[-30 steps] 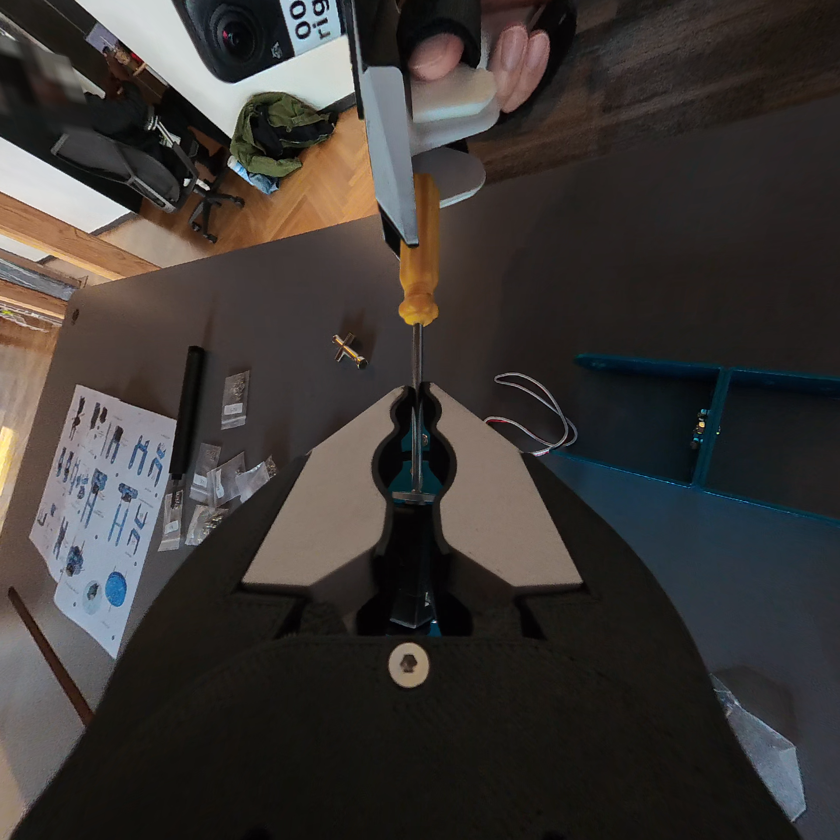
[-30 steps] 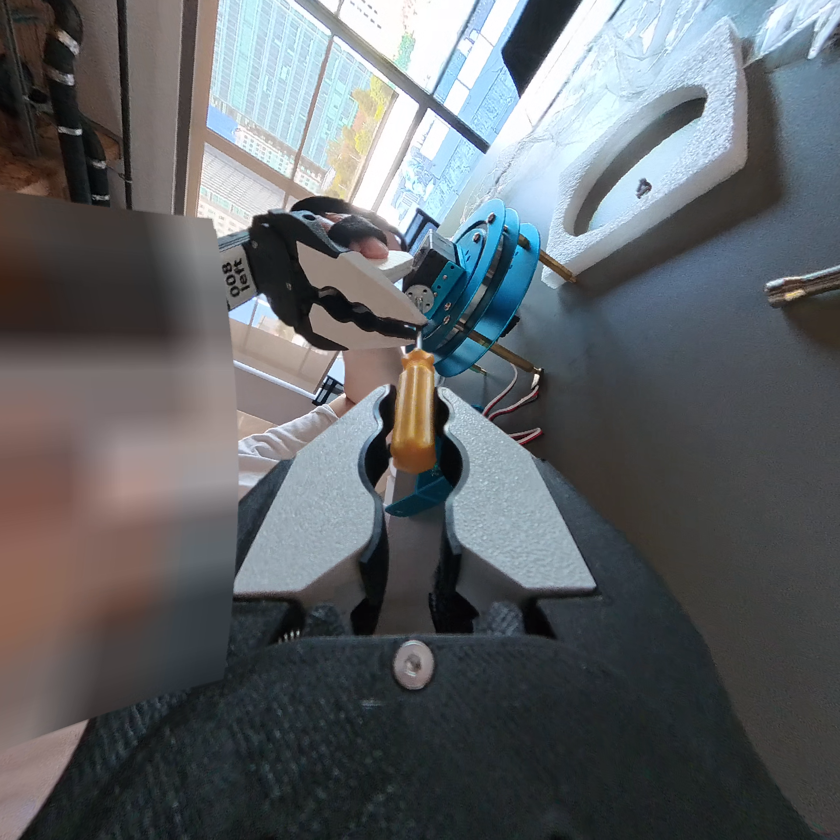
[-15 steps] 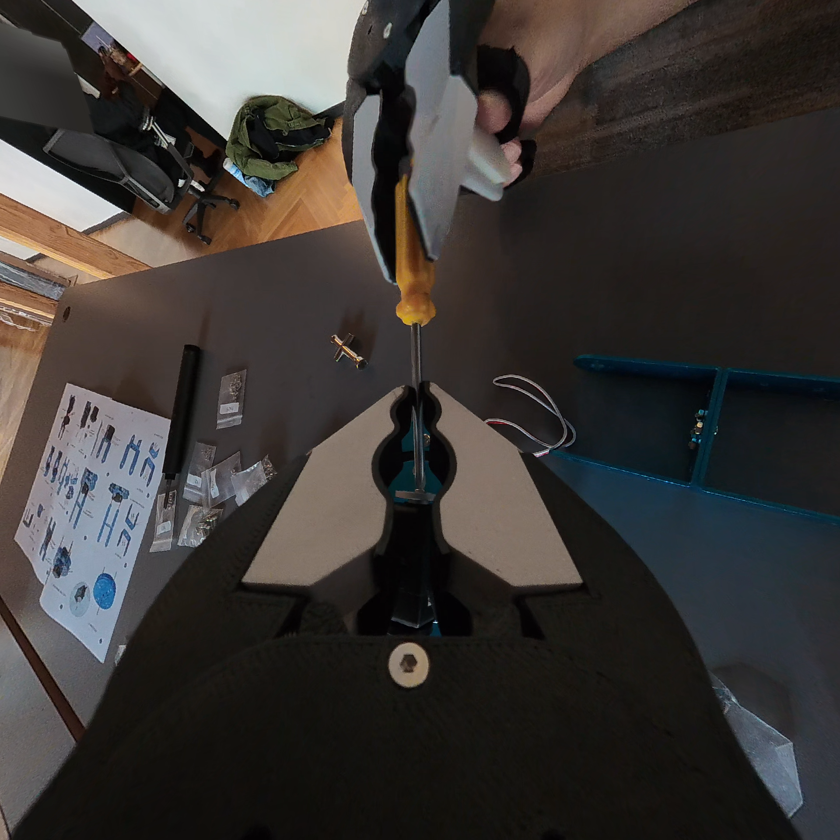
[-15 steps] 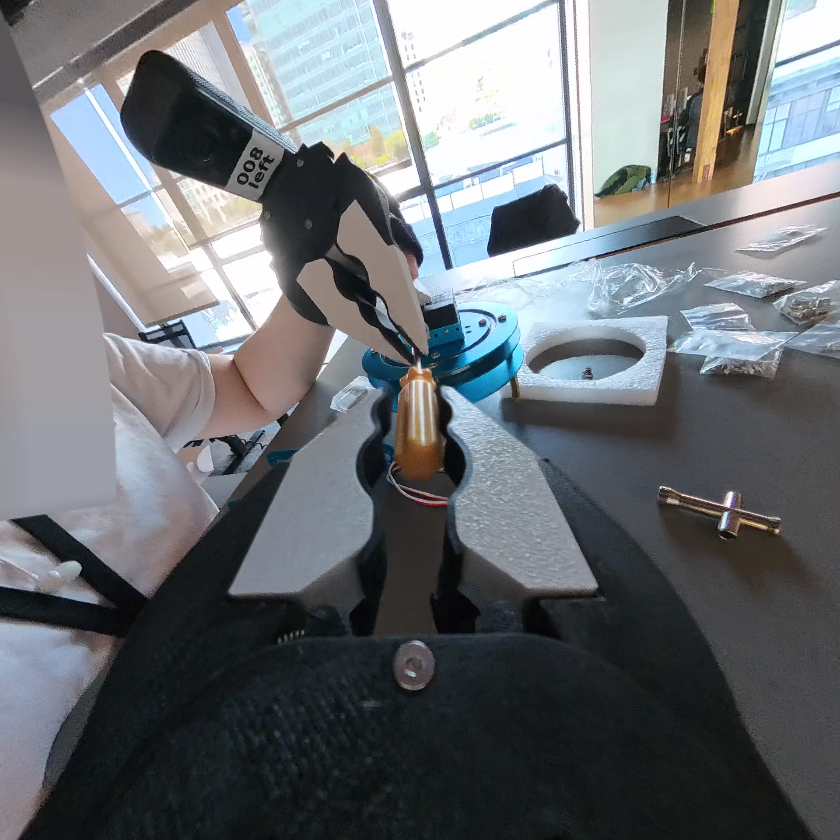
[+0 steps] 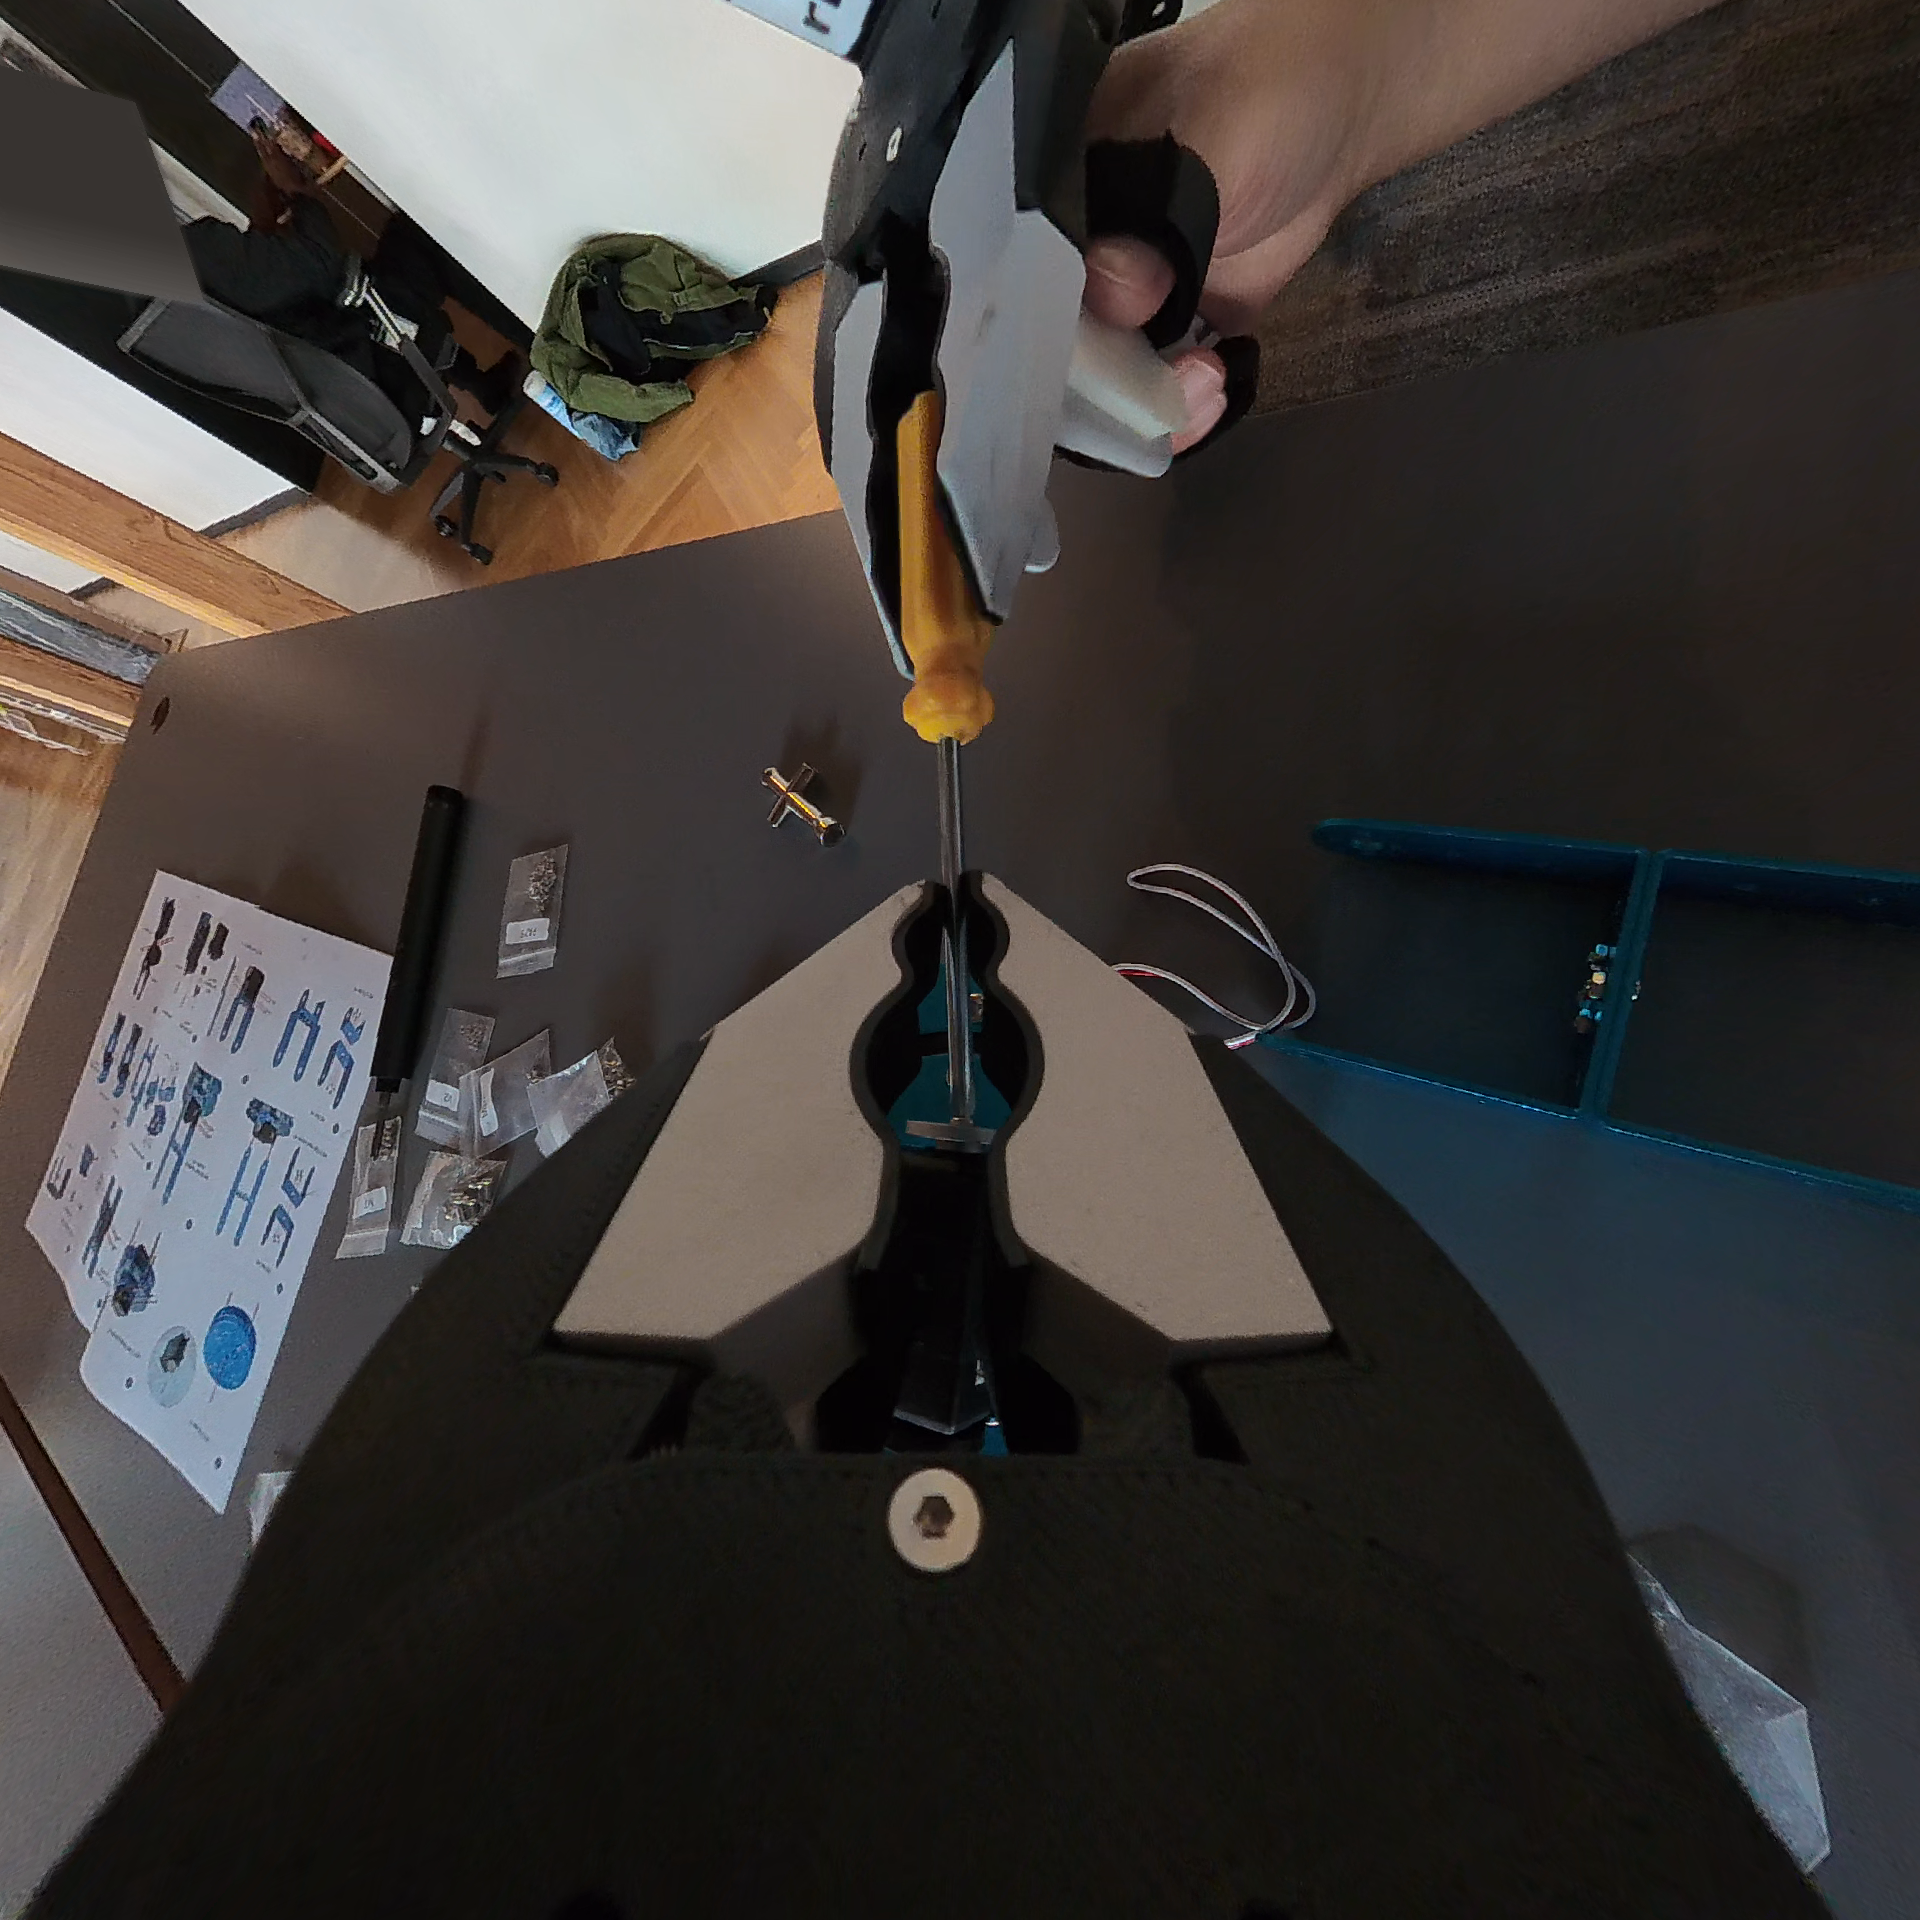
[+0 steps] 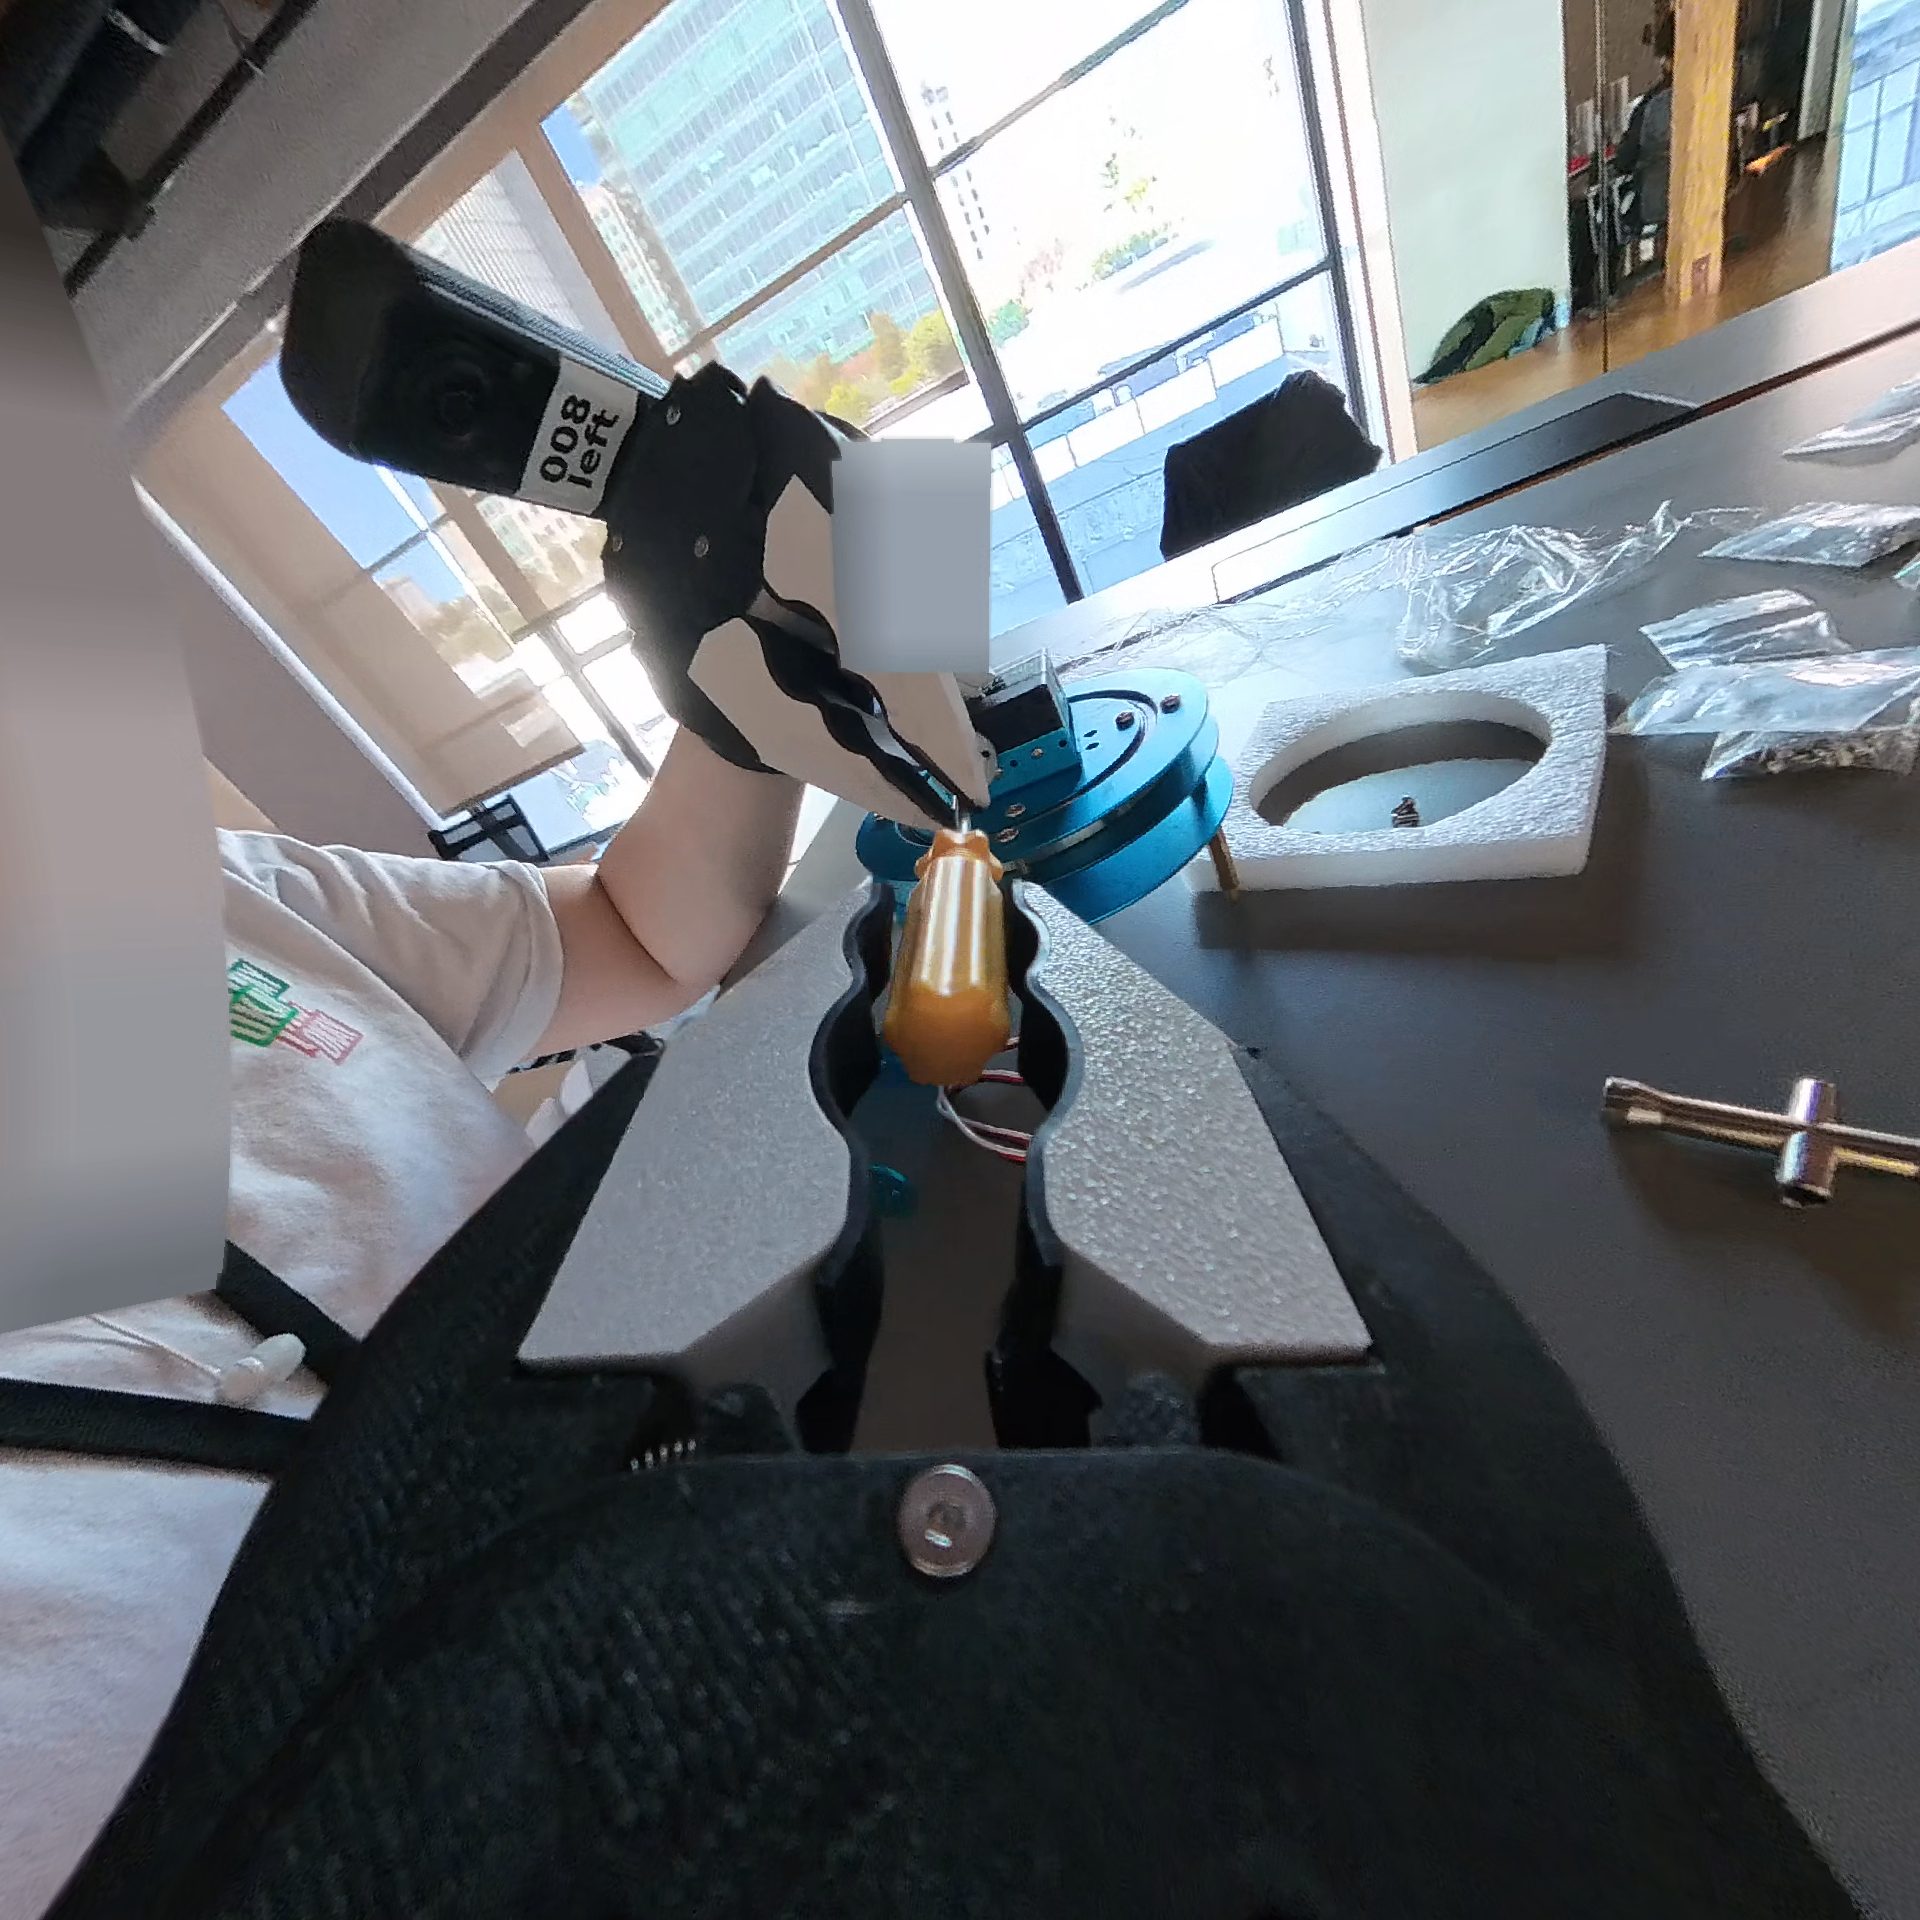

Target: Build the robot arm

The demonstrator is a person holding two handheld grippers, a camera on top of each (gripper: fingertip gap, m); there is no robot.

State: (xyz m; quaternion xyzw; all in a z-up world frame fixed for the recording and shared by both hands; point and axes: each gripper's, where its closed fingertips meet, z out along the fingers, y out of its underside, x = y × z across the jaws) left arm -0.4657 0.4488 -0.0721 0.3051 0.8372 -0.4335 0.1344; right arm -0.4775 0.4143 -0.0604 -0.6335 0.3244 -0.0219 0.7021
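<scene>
A screwdriver with an orange handle (image 6: 945, 977) and a thin steel shaft (image 5: 948, 810) points at a blue round turntable assembly (image 6: 1132, 810) on the dark table (image 5: 623, 727). My left gripper (image 5: 951, 883) is shut on the shaft near its tip. It also shows in the right wrist view (image 6: 971, 805), just above the blue assembly. My right gripper (image 6: 956, 894) has the handle between its pads with a thin gap on each side, so it is open. In the left wrist view it (image 5: 945, 639) sits around the handle (image 5: 930, 582).
A metal cross wrench (image 6: 1787, 1143) lies to the right. A white foam block with a round hole (image 6: 1455, 831) and small parts bags (image 6: 1766, 717) lie behind. A blue bracket frame (image 5: 1621, 987), loose wires (image 5: 1226, 935), a printed sheet (image 5: 197, 1143) and a black rod (image 5: 416, 935) also lie on the table. Left tips to right tips: about 5 cm.
My right gripper has rolled around the handle from a tilted to an upright pose, and its jaws have widened on it. My left gripper has stayed shut on the shaft.
</scene>
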